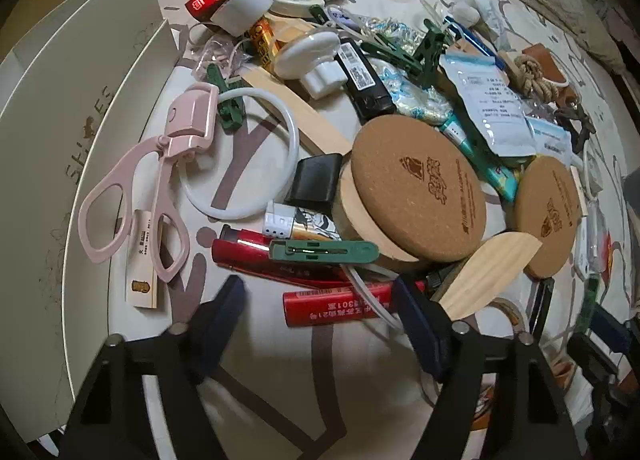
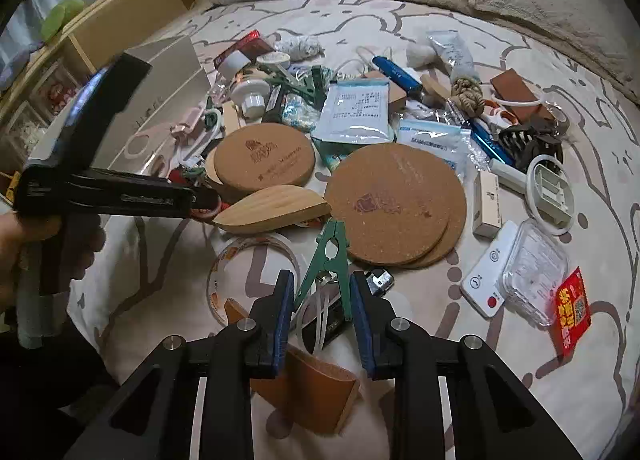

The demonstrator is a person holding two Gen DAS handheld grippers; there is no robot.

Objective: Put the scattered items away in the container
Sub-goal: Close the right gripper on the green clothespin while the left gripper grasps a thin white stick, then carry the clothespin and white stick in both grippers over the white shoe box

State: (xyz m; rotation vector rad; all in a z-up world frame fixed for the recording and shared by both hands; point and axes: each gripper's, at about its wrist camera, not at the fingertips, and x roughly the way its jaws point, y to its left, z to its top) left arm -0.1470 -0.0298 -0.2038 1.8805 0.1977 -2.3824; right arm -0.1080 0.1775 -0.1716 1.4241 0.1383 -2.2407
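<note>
We note the white box point(image 1: 60, 132) at nine o'clock of the pile, cardboard, light. The red tube point(image 1: 340, 300), light, stiff and slick, lies between the left gripper point(image 1: 320, 304) fingers, not yet pinched; take it mid-length. The right gripper point(image 2: 320, 300) clasps a green clothespin point(image 2: 326, 264) by its springy legs.

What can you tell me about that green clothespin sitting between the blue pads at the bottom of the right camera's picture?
The green clothespin looks like plastic, with two long legs spread toward the camera and its narrow jaw end pointing away, near the stacked cork mats. A small metal spring shows at its middle. Its legs sit between the blue pads of the right hand-held gripper, which appear closed on them. White cable ties lie under it.
</note>
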